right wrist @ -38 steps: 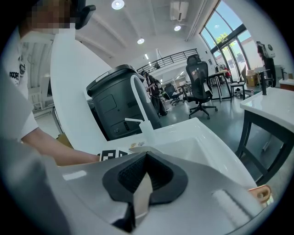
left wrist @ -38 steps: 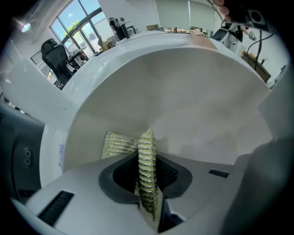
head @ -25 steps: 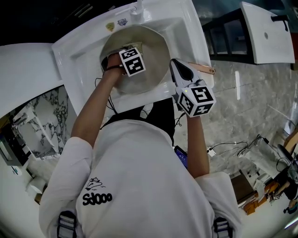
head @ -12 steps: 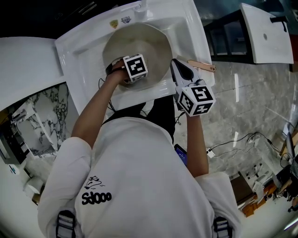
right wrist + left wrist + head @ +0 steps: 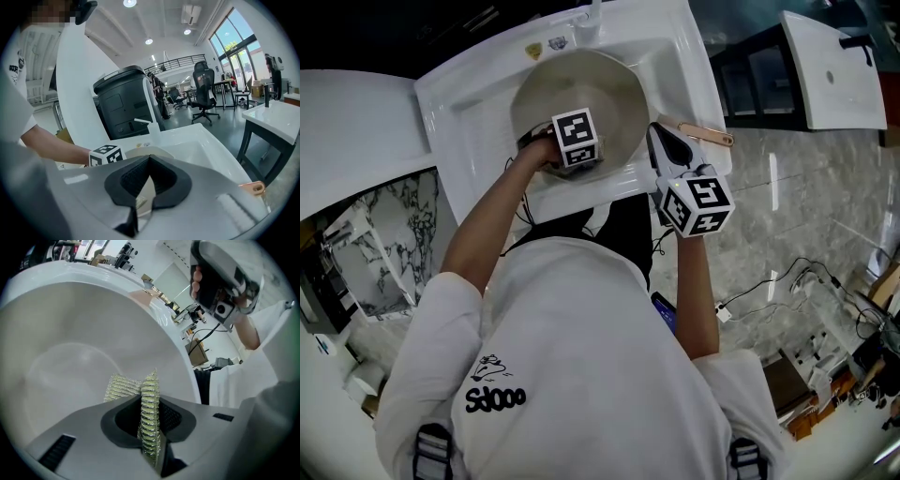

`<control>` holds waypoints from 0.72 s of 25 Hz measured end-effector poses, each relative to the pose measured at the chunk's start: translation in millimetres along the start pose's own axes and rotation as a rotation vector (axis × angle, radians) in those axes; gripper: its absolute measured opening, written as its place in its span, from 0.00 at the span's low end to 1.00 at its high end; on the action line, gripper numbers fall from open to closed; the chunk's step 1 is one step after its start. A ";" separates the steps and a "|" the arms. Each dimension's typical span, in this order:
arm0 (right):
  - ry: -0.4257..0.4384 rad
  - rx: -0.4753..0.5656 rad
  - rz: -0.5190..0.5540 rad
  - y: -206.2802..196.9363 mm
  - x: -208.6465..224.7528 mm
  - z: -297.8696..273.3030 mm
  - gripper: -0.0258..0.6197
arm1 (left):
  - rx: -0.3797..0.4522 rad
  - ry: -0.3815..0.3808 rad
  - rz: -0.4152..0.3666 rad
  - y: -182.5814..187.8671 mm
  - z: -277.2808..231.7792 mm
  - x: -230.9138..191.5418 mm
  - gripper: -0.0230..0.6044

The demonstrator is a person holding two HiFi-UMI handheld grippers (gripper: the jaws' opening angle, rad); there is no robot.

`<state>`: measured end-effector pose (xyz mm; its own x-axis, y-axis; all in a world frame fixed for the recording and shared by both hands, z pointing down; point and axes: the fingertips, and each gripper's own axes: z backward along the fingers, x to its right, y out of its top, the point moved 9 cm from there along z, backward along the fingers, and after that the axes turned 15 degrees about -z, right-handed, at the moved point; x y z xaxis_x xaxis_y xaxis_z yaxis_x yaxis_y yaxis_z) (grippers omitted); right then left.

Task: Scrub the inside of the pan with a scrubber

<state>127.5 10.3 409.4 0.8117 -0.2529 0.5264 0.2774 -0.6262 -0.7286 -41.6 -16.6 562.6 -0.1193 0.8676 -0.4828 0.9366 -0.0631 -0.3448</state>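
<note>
Pan [image 5: 609, 89] sits in a white sink [image 5: 478, 112] in the head view, its copper-coloured handle [image 5: 708, 134] pointing to the person's right. The left gripper [image 5: 572, 155] is down inside the bowl near the closer wall. The right gripper [image 5: 656, 133] is at the pan's right rim, just beside the base of the handle.

In the left gripper view, the jaws are clamped on a yellow-green mesh scrubber [image 5: 149, 413]. Its free end lies against the pan's pale inner wall [image 5: 70, 333]. The rim curves round above.

In the right gripper view, the jaws are closed, their tips meeting at the pan's rim [image 5: 154, 151]. Pale pan surface shows through the gap behind the tips. Whether they pinch the rim cannot be told. The left gripper's marker cube [image 5: 107, 154] stands over the bowl to the left, and the handle's end [image 5: 255, 187] shows at the lower right.
</note>
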 end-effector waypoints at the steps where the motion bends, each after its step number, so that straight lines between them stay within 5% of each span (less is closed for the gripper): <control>1: 0.001 0.000 -0.001 -0.1 -0.9 -0.2 0.05 | 0.023 -0.035 0.007 -0.8 1.9 1.7 0.14; 11: 0.041 -0.004 0.004 -0.3 -10.9 -4.6 0.05 | 0.092 -0.260 0.042 -9.7 29.3 26.6 0.14; 18: 0.072 -0.007 0.016 1.8 -12.2 -6.5 0.05 | -0.152 -0.109 -0.006 -22.8 24.9 15.1 0.14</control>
<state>114.7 7.5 404.5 0.7770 -0.3152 0.5449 0.2610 -0.6264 -0.7345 -73.0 -14.3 543.2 -0.1522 0.8085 -0.5685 0.9738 0.0243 -0.2262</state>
